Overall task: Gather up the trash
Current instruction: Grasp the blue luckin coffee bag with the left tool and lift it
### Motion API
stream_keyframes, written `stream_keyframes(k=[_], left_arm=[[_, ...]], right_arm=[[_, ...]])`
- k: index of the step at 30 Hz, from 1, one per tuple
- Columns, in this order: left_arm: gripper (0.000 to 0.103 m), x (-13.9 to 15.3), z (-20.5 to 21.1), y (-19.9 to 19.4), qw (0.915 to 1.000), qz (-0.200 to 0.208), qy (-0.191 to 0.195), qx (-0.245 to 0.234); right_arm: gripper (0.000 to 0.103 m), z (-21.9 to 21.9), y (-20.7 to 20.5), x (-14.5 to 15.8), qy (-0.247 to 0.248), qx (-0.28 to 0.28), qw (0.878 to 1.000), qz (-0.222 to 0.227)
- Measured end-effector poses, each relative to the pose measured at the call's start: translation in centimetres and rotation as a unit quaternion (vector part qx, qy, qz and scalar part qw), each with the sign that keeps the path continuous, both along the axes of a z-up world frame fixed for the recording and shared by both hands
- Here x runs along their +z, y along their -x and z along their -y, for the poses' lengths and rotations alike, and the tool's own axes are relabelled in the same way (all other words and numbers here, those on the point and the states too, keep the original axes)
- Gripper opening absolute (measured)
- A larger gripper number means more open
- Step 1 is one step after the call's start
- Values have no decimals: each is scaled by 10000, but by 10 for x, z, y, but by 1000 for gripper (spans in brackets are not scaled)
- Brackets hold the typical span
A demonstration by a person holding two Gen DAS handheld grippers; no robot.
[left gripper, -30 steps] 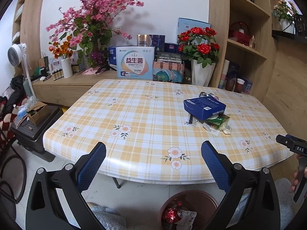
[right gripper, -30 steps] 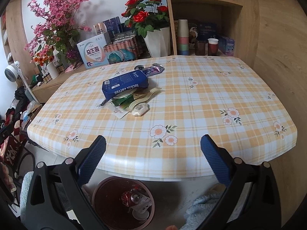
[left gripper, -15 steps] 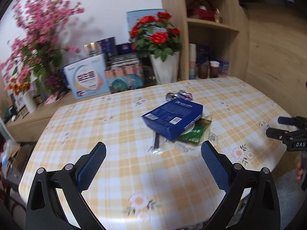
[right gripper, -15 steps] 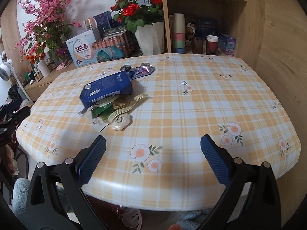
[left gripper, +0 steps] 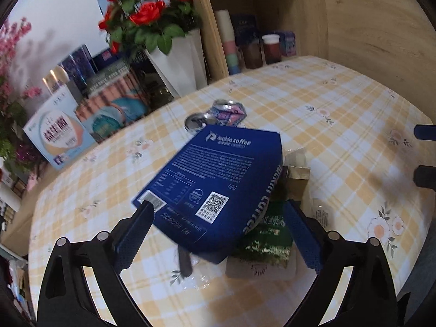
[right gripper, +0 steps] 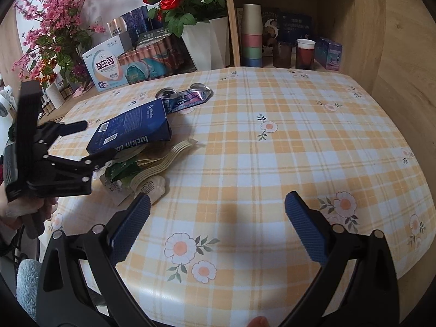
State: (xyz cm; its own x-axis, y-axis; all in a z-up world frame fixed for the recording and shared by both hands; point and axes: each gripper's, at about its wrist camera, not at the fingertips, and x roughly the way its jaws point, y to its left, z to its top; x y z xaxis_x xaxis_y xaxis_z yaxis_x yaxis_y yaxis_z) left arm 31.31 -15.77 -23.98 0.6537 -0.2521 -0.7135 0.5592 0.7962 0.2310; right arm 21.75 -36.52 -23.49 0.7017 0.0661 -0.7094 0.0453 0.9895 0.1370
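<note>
A blue coffee box (left gripper: 218, 185) lies on top of a trash pile on the checked table (left gripper: 340, 114). Under it are a green wrapper (left gripper: 268, 234), pale wrappers and a white packet (right gripper: 152, 185). A crushed can (left gripper: 226, 111) lies just behind the box. My left gripper (left gripper: 218, 231) is open, its fingers on either side of the box's near end. The box (right gripper: 130, 128) and the left gripper (right gripper: 94, 141) also show in the right wrist view. My right gripper (right gripper: 218, 229) is open and empty above the table's near edge, right of the pile.
Behind the table stand a white vase of red roses (right gripper: 209, 41), pink blossoms (right gripper: 54, 27), boxed goods (right gripper: 106, 65) and a shelf with stacked cups (right gripper: 252, 35). A wooden wall (right gripper: 403, 68) is at the right.
My left gripper has moved forward over the table to the blue box, which now sits between its open fingers. My right gripper has moved forward a little over the table edge.
</note>
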Motion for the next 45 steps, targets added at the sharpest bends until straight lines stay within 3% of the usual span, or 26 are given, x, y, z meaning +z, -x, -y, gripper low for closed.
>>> stream_keyframes(k=[5, 11, 17, 22, 28, 39, 45], left_arm=[[92, -16, 7, -16, 9996, -177, -224, -26], [91, -17, 2, -25, 9995, -306, -29, 12], [68, -10, 1, -15, 9986, -328, 26, -406], [51, 6, -7, -14, 9980, -347, 314, -415], [37, 24, -20, -9, 9973, -278, 502, -456], [28, 50, -57, -15, 9946, -300, 994, -87], [23, 58, -90, -27, 9893, -407, 1361, 340]], right_arm=[[97, 5, -1, -5, -8, -35, 10000, -48], [97, 9, -2, -9, 69, -65, 9998, -156], [97, 5, -4, -10, 115, -17, 9997, -229], [97, -5, -2, 4, 159, 145, 9997, -151], [97, -10, 0, 18, 248, 166, 9995, -84], [97, -16, 1, 19, 246, 179, 9995, -118], [97, -17, -5, 16, 176, 152, 9996, -163]])
